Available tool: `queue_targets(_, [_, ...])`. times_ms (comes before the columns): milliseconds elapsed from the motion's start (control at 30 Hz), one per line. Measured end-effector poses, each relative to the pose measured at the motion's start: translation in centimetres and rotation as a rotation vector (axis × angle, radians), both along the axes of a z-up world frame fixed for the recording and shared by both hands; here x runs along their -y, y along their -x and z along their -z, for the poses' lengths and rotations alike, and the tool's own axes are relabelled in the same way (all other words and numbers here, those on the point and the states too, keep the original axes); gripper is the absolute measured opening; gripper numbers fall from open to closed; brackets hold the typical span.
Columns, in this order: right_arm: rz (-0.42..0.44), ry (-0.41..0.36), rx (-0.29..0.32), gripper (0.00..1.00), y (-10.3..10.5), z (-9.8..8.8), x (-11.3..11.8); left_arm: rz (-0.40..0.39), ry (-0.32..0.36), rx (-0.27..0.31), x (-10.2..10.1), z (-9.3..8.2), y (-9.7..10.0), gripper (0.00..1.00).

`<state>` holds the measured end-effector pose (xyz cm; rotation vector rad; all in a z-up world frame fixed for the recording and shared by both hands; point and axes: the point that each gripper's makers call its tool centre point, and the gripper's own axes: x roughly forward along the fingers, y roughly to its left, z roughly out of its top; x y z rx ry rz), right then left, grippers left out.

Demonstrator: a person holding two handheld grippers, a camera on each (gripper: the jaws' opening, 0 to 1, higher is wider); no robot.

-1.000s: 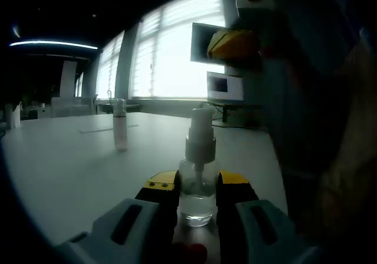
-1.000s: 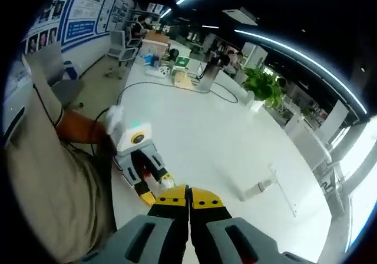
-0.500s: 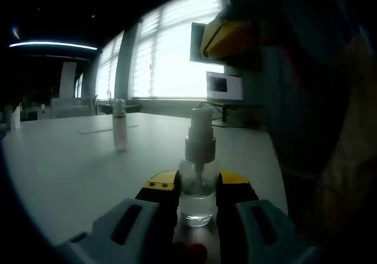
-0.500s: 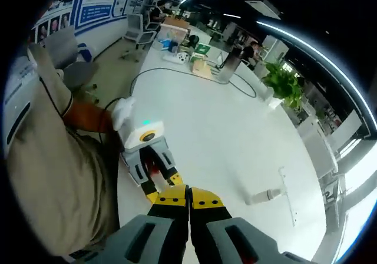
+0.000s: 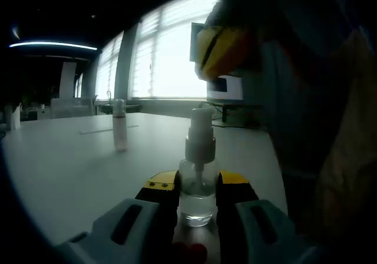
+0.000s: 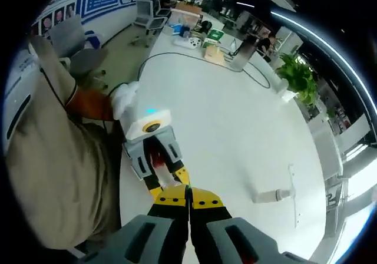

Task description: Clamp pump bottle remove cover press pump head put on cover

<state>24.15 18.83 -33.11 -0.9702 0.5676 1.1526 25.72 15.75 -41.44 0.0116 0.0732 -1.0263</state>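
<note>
Since a second ago, the right hand-held gripper (image 5: 221, 49) has come lower and nearer in the left gripper view, its yellow tips now hanging above and just right of the pump head (image 5: 200, 122). In the right gripper view the camera has swung so the left hand-held gripper (image 6: 171, 181) sits closer, just ahead of the right one's jaws.

There is one pump bottle (image 5: 197, 196), one detached cover (image 5: 119, 131) and two grippers on the white desk (image 5: 70, 164).

The left hand-held gripper (image 5: 197, 184) clamps the clear bottle's body between its yellow pads, the bottle upright on the desk. The cover stands upright well ahead and to the left of it. The right hand-held gripper (image 6: 189, 202) has its jaws pressed together, holding nothing; whether it touches the pump head cannot be told.
</note>
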Motion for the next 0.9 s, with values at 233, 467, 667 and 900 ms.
queue_targets(233, [-0.02, 0.039, -0.013, 0.0, 0.0, 0.4, -0.1, 0.001, 0.0, 0.001, 0.1, 0.0, 0.0, 0.16])
queue_targets(467, [-0.045, 0.078, -0.037, 0.0, 0.1, 1.2, 0.0, 0.002, 0.0, 0.001, 0.1, 0.0, 0.1, 0.16])
queue_targets(667, [-0.058, 0.098, -0.042, 0.0, 0.0, 1.7, 0.1, 0.003, -0.002, 0.003, 0.1, -0.1, 0.1, 0.16])
queue_targets(900, [-0.065, 0.108, -0.052, 0.0, 0.2, 2.0, 0.1, 0.005, -0.002, 0.004, 0.1, -0.1, 0.2, 0.16])
